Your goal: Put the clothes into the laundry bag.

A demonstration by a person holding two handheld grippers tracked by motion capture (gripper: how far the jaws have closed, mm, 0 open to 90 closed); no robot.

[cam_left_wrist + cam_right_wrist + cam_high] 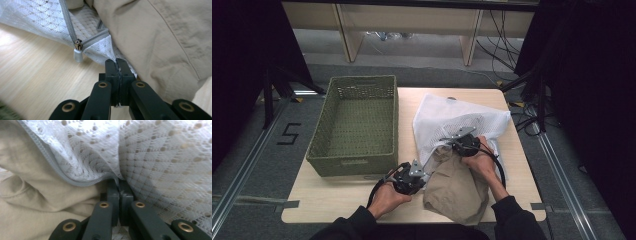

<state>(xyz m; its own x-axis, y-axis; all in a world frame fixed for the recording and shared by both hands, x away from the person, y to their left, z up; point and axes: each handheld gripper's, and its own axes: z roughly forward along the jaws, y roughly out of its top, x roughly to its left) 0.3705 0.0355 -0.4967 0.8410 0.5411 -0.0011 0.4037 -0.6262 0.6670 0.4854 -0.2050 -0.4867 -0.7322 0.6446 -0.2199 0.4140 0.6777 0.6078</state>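
White mesh laundry bag lying on the right half of the wooden table, mouth turned toward the near edge. Beige garment partly inside that mouth, most of it spilling out onto the tabletop toward the person. Grey zipper running along the bag's opening, its slider and small white pull tab hanging just above the wood in the left gripper view.

Left gripper at the near left corner of the bag's mouth, jaws pressed together and pinching a point of white mesh beside the end of the zipper; beige cloth touching the right side of the jaws there. Left hand wrapped around the gripper body, sleeve dark, cable looping back toward the table edge.

Right gripper farther in, over the middle of the opening, jaws likewise closed and clamped on the upper edge of the mesh just under the zipper tape, garment bunched to the left below it. Right hand resting on the beige cloth behind the gripper.

Green woven basket standing on the left half of the table, just beside the left gripper, apart from the bag. Black number mark on the grey floor left of the table. Pale shelving beyond the far edge, cables trailing at the right.
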